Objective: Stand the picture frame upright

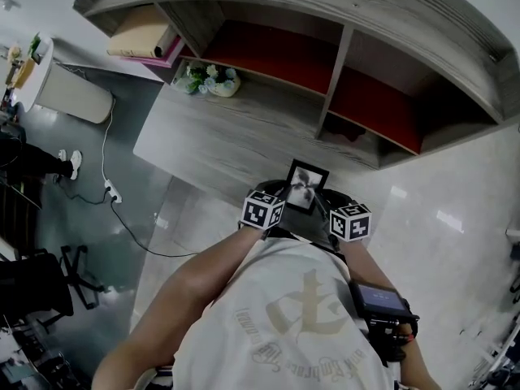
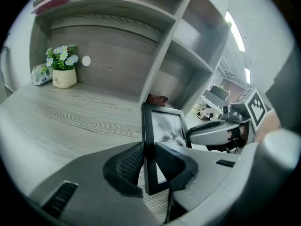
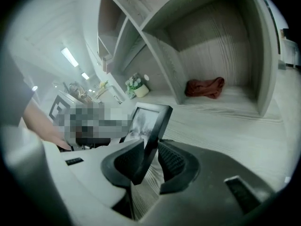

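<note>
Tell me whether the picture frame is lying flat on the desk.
No: the left gripper holds the picture frame upright between its jaws.

The head view looks steeply down from above the person's chest onto the desk and the shelf unit, from well back. The left gripper view rides low over the desktop and faces along its own jaws toward the shelf back. The right gripper view does the same from the opposite side, angled leftward. All 3 views share the picture frame — very near in the 2 gripper views — and the flower pot.
</note>
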Tool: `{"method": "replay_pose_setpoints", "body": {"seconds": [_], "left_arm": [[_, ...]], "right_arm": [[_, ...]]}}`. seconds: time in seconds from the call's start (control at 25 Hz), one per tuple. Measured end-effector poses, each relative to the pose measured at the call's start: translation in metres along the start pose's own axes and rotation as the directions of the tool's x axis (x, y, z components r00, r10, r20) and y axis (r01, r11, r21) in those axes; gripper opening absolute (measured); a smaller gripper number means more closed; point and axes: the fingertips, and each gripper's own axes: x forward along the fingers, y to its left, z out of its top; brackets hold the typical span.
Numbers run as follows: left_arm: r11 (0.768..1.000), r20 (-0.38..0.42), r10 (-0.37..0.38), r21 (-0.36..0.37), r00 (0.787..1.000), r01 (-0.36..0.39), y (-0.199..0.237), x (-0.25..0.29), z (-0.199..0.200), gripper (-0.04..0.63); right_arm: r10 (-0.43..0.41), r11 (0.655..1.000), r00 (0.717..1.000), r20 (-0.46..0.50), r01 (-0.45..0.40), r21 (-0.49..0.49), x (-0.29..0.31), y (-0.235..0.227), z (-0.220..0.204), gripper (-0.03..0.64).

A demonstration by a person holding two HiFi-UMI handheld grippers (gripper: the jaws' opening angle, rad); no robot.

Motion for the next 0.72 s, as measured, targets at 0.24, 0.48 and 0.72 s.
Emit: {"method": "replay_pose_setpoints", "body": {"seconds": [0.24, 0.48, 0.72], "left_arm": [[1.0, 0.044, 0.007, 0.015, 0.999, -0.007, 0.002, -0.002, 0.016, 0.086], [0.999, 0.071, 0.003, 0.044, 0.997, -0.006, 0.007, 0.008, 0.039, 0.087], [0.998, 0.082, -0.003, 0.056, 0.997, -0.002, 0.01, 0.022, 0.059, 0.09]], "right_arm": [[0.009, 0.999, 0.999, 0.049, -0.006, -0.051, -0.002, 0.001, 0.02, 0.098], [0.001, 0.997, 0.995, 0.105, 0.006, -0.074, 0.001, -0.01, 0.046, 0.098], [-0.027, 0.994, 0.991, 0.128, 0.04, -0.102, 0.005, -0.025, 0.069, 0.098]]}}
